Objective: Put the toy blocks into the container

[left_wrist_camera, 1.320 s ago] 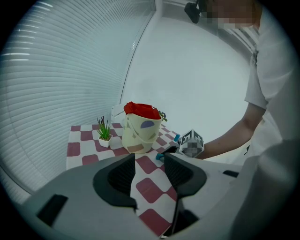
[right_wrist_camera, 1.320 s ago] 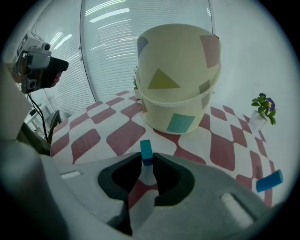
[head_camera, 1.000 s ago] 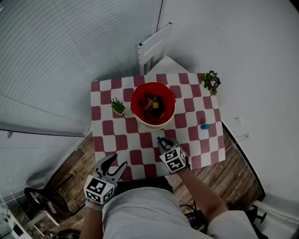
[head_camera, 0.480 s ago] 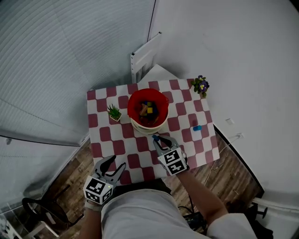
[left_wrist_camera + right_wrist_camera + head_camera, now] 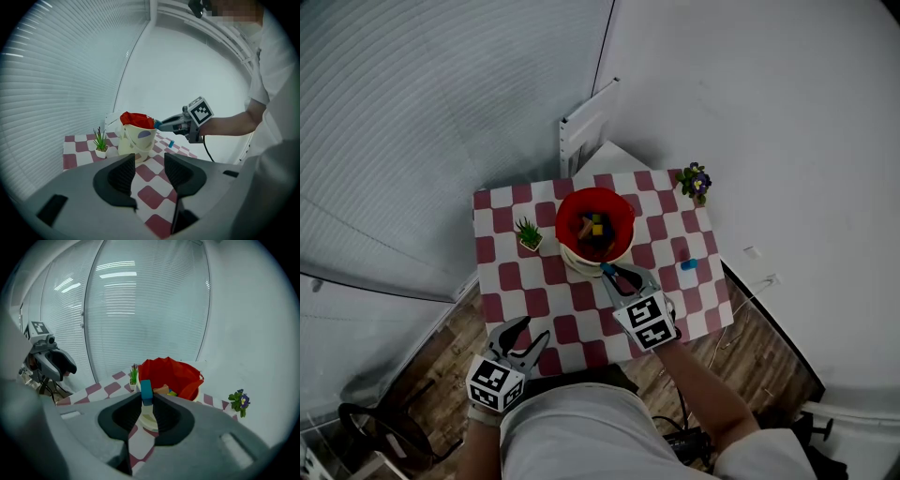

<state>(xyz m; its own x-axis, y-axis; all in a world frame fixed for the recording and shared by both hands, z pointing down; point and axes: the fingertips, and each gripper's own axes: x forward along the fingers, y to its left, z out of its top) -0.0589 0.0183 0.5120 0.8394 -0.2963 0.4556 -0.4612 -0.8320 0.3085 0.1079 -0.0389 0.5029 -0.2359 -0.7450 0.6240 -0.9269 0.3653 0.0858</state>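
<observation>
A cream bucket with a red liner point(image 5: 594, 229) point(image 5: 171, 376) point(image 5: 135, 133) stands mid-table and holds several coloured blocks point(image 5: 594, 228). My right gripper point(image 5: 610, 273) point(image 5: 146, 394) is shut on a blue block point(image 5: 146, 391), held in the air just short of the bucket's near rim. A second blue block point(image 5: 688, 266) point(image 5: 171, 144) lies on the checkered tablecloth to the bucket's right. My left gripper point(image 5: 527, 339) point(image 5: 149, 171) hangs open and empty off the table's near left corner.
A small green plant in a white pot point(image 5: 528, 233) stands left of the bucket. A purple flower pot point(image 5: 695, 183) sits at the table's far right corner. The red-and-white table point(image 5: 525, 305) is ringed by wooden floor, with a white panel point(image 5: 583, 127) behind.
My right gripper has carried the blue block forward and up toward the bucket's near rim. The head view has pulled back, so the table looks smaller. My left gripper has hardly moved.
</observation>
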